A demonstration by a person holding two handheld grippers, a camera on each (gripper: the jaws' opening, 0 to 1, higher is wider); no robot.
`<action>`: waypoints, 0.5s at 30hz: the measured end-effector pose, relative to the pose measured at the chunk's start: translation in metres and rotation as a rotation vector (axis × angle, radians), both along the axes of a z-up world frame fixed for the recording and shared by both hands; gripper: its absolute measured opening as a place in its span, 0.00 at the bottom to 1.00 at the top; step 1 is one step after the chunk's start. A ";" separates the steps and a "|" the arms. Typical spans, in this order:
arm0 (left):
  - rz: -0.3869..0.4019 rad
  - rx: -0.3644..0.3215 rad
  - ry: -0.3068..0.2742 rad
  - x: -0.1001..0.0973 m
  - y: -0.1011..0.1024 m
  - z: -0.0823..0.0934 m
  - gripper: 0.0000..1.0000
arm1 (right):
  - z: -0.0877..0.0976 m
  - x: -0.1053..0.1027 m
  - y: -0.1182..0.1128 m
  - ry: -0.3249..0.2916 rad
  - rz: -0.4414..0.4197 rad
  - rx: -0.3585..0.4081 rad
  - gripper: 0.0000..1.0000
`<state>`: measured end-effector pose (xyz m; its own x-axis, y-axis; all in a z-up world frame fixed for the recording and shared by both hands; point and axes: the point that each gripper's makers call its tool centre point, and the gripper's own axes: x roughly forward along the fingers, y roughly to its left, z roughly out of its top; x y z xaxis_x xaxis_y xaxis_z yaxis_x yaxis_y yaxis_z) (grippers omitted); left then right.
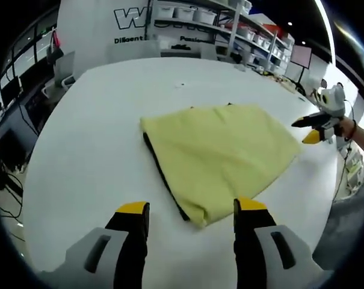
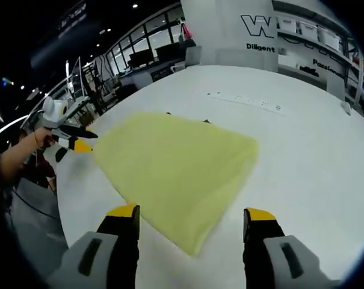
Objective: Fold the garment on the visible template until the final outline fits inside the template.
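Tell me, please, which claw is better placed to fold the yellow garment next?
Probably left: the left claw stands open, straddling the yellow garment's near corner, where the black template still peeks out. The right claw hangs similarly close.

A soft, matt yellow cloth garment (image 1: 221, 153) lies on a smooth, matt white table (image 1: 91, 156); the left gripper (image 1: 192, 212) looks like matt grey and black plastic.
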<state>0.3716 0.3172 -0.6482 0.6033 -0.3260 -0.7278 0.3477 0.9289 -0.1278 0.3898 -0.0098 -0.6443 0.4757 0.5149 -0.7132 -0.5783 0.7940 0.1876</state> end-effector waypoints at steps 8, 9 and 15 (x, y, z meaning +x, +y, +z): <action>0.017 -0.005 0.026 -0.014 0.002 -0.010 0.50 | -0.009 -0.020 -0.002 0.027 -0.006 -0.004 0.62; 0.018 -0.009 0.031 -0.016 0.002 -0.011 0.49 | -0.010 -0.022 -0.003 0.027 -0.006 -0.007 0.61; 0.025 -0.022 0.040 -0.020 0.002 -0.016 0.36 | -0.016 -0.028 -0.004 0.026 -0.018 -0.008 0.51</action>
